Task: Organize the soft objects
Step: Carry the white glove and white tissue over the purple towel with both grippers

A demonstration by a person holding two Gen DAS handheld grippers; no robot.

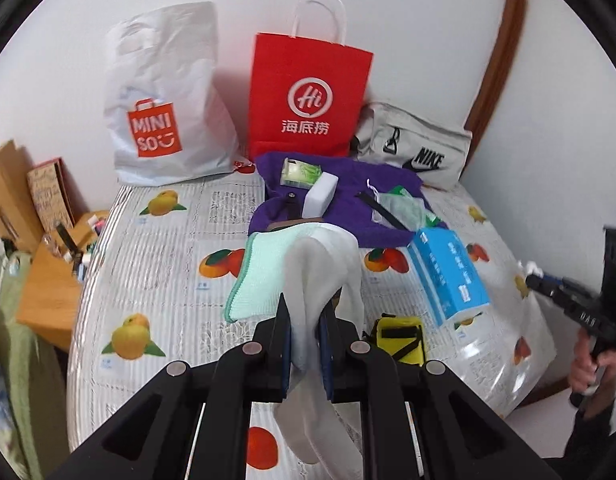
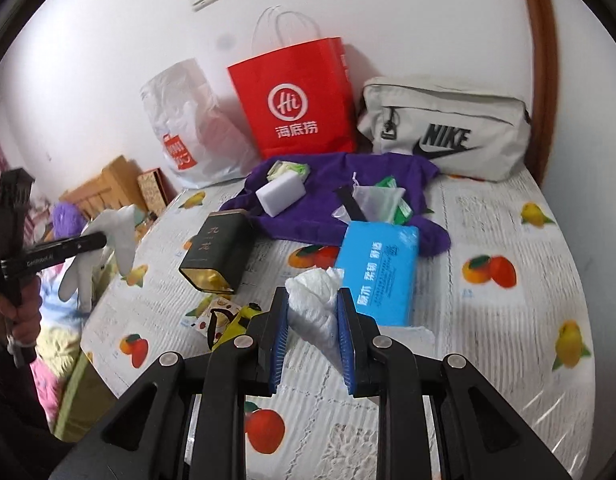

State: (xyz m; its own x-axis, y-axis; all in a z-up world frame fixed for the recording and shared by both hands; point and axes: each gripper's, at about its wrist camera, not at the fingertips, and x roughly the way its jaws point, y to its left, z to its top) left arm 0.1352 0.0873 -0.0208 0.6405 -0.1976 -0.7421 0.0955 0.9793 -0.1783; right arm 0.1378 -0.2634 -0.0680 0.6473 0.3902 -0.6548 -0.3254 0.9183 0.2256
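Note:
My left gripper (image 1: 303,316) is shut on a white sock (image 1: 324,268) that drapes over a mint green cloth (image 1: 259,280), held above the table; the sock also shows in the right wrist view (image 2: 119,236). My right gripper (image 2: 314,312) is shut on a crumpled white tissue (image 2: 314,300), just in front of a blue tissue pack (image 2: 378,268). A purple cloth (image 2: 320,208) lies further back with a white sponge block (image 2: 279,192), a green packet (image 2: 287,168) and a clear pouch (image 2: 376,200) on it.
A red paper bag (image 2: 295,100), a white Miniso plastic bag (image 2: 187,136) and a grey Nike bag (image 2: 444,128) stand against the wall. A dark tin (image 2: 219,252) and a yellow pouch (image 1: 400,340) lie on the fruit-print tablecloth (image 2: 508,320). Wooden furniture (image 1: 47,272) stands at the left.

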